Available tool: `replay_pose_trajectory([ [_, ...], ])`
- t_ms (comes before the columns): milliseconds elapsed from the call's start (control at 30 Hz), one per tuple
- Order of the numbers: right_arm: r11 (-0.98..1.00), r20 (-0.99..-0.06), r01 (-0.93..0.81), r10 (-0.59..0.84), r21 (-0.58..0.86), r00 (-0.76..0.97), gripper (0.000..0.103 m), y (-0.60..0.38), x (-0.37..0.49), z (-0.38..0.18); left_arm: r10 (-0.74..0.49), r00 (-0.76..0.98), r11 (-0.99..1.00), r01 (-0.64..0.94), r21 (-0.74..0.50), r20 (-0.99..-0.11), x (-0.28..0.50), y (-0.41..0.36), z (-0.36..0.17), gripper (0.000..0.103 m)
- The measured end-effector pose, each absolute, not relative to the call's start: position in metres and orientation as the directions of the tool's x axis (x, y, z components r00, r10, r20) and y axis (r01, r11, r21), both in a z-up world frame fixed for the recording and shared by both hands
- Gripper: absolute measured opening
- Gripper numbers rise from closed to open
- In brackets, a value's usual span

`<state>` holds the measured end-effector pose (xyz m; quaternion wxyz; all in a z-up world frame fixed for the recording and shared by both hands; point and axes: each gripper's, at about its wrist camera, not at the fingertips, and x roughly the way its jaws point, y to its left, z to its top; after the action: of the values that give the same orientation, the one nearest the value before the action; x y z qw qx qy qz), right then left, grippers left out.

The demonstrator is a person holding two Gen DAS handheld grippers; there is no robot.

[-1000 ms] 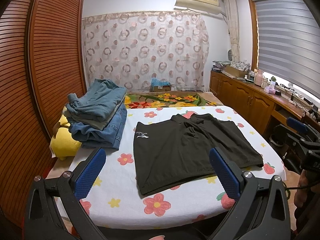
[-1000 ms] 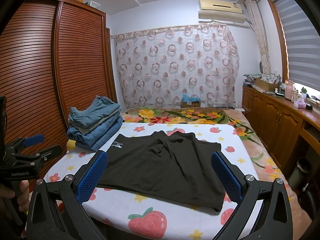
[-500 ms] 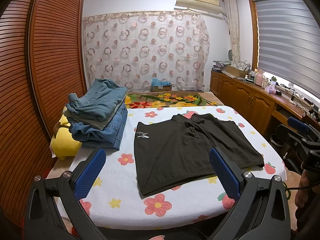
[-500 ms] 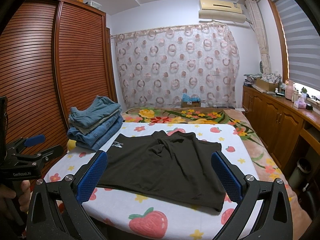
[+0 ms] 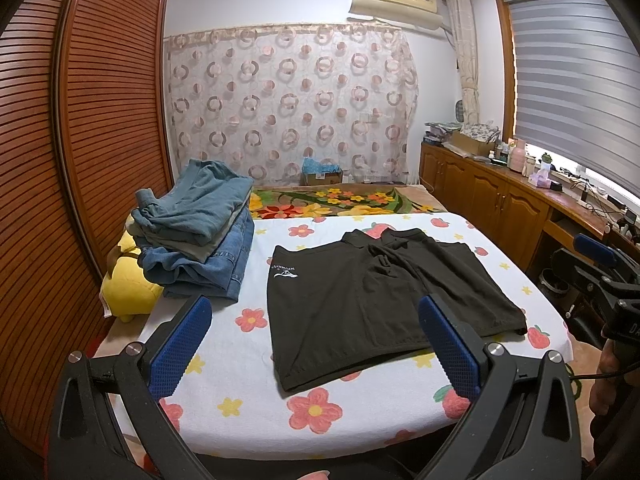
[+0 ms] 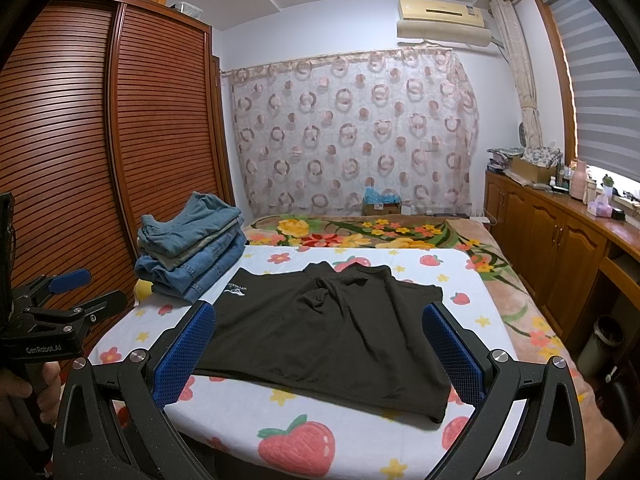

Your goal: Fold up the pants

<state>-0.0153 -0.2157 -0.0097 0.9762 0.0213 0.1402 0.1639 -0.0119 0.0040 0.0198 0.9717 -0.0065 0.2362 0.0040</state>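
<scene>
A pair of black shorts (image 5: 372, 300) (image 6: 320, 332) with a small white logo lies spread flat on the flower-and-strawberry sheet (image 5: 248, 364) (image 6: 248, 404). My left gripper (image 5: 316, 344) hovers open at the near edge of the bed, short of the shorts' hem, holding nothing. My right gripper (image 6: 320, 352) is open too, held above the bed's near edge on the other side, nothing between its blue pads. Each gripper shows in the other's view: the right gripper (image 5: 600, 272) at far right, the left gripper (image 6: 64, 300) at far left.
A stack of folded jeans (image 5: 200, 232) (image 6: 192, 252) sits at the bed's left, over a yellow cushion (image 5: 128, 284). A slatted wooden wardrobe (image 5: 80, 160) stands close on the left. Wooden cabinets (image 6: 560, 256) line the right wall; a bin (image 6: 604, 344) stands on the floor.
Barely anything: both grippers stay open and hold their places, with only a slight drift of the views. The shorts lie as before.
</scene>
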Motion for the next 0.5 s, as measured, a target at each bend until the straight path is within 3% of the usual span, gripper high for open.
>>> replay_pose_trajectory([
  [500, 0.945, -0.264, -0.316, 0.328, 0.088, 0.907, 0.103, -0.2151, -0.0161, -0.0094, 0.005, 0.889, 1.0, -0.01, -0.01, -0.458, -0.0122, 0.003, 0.0197, 0.103],
])
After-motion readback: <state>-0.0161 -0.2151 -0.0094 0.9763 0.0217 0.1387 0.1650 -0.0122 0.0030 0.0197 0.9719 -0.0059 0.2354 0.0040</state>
